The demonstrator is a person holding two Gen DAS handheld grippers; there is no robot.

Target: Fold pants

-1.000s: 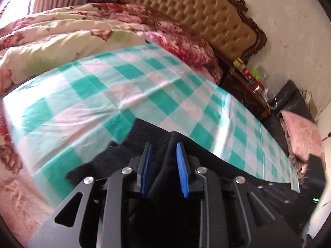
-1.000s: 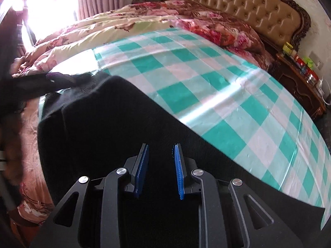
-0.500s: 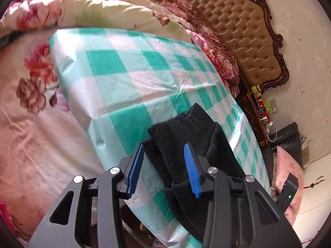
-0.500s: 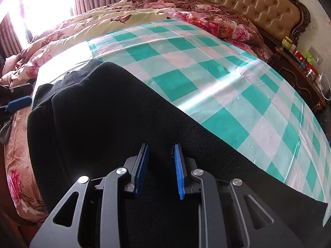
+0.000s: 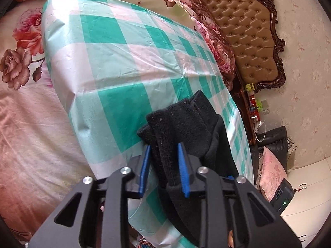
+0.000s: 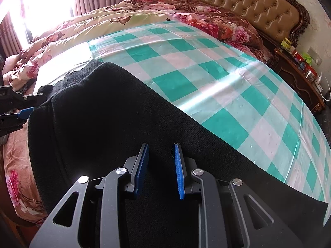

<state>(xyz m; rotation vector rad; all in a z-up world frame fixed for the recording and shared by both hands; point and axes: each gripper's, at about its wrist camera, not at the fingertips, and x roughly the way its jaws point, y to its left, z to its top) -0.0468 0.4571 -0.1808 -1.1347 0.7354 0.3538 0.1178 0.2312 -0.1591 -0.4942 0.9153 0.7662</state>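
The black pants lie on the green and white checked sheet over the bed. In the left wrist view my left gripper has its blue pads on either side of the thick black waistband end, gripping it at the sheet's near edge. In the right wrist view my right gripper sits over the black cloth with a gap between its pads; cloth fills the gap, and I cannot tell whether it is pinched. The left gripper also shows at that view's left edge.
A floral quilt lies beyond the sheet, with a tufted headboard behind it. A nightstand with bottles stands at the right. A pink cushion and a dark device lie on the floor.
My left gripper has swung from facing along the pants to the sheet's corner, now holding the bunched waistband end. The right gripper has barely moved; the pants' left edge has shifted slightly.
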